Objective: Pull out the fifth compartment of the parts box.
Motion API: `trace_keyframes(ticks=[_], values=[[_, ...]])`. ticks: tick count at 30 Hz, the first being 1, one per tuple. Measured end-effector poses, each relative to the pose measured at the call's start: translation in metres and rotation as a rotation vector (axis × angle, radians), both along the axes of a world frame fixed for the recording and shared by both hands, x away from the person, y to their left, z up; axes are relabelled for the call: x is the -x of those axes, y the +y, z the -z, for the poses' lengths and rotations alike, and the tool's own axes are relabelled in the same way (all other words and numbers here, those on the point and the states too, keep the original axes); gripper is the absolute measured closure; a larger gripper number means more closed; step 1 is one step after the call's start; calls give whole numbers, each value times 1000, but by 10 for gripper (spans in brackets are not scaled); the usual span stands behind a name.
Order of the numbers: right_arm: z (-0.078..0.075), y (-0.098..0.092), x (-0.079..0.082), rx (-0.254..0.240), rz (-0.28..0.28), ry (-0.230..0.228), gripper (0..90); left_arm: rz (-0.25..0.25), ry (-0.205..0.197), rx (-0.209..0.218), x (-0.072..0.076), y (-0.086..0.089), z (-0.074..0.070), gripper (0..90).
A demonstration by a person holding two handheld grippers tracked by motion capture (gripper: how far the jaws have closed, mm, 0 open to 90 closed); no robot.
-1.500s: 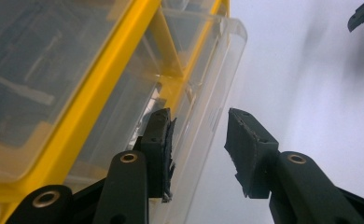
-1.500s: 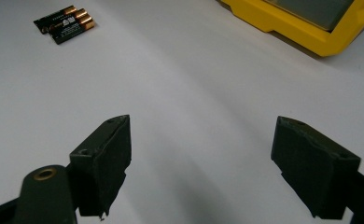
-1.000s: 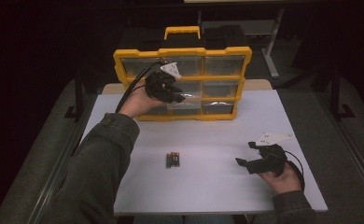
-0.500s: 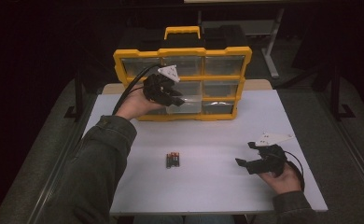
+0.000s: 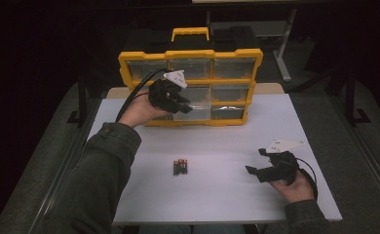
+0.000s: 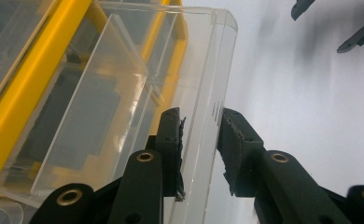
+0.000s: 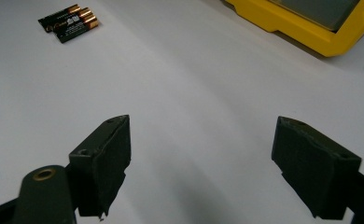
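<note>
A yellow organizer (image 5: 190, 53) with clear drawers stands upright at the table's far edge. My left gripper (image 5: 185, 106) reaches into its middle row. Its pads clamp the front wall of a clear drawer (image 5: 198, 111) that sticks out a little from the frame. In the left gripper view the wall of this drawer (image 6: 124, 93) runs between the jaws of the left gripper (image 6: 201, 135), beside the yellow frame (image 6: 35, 70). My right gripper (image 5: 255, 161) rests open on the table at the right, with nothing in the right gripper (image 7: 201, 140). Three batteries (image 5: 180, 167) lie side by side mid-table.
The white table (image 5: 227, 195) has bare surface around the batteries (image 7: 69, 22). The organizer's yellow corner (image 7: 311, 28) lies ahead of the right gripper. Dark floor and metal table legs surround the table.
The left hand has shifted only slightly at the organizer, still on the drawer. The right hand and the batteries have not moved.
</note>
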State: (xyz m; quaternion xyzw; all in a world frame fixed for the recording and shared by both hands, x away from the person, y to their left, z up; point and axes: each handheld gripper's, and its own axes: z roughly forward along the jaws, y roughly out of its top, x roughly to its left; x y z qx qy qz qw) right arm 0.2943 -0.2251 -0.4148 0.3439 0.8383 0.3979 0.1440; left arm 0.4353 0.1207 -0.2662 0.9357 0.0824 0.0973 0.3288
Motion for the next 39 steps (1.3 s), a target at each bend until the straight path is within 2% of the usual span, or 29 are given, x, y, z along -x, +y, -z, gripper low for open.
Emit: trace_keyframes(ticks=[17, 19, 23, 29, 31, 39], values=[[1, 0, -1, 4, -3, 2, 188, 0, 11, 8, 3, 2, 5, 679], [1, 0, -1, 6, -4, 1, 188, -3, 21, 35, 4, 2, 5, 642], [1, 0, -1, 1, 0, 5, 188, 11, 13, 45, 8, 2, 2, 597], [2, 0, -1, 7, -1, 9, 187, 4, 12, 112, 14, 8, -8, 585], [2, 0, -2, 4, 0, 10, 186, -2, 22, 156, 17, 13, -12, 578], [3, 1, -2, 5, 9, 18, 186, -13, 34, 208, 27, 27, -20, 553]])
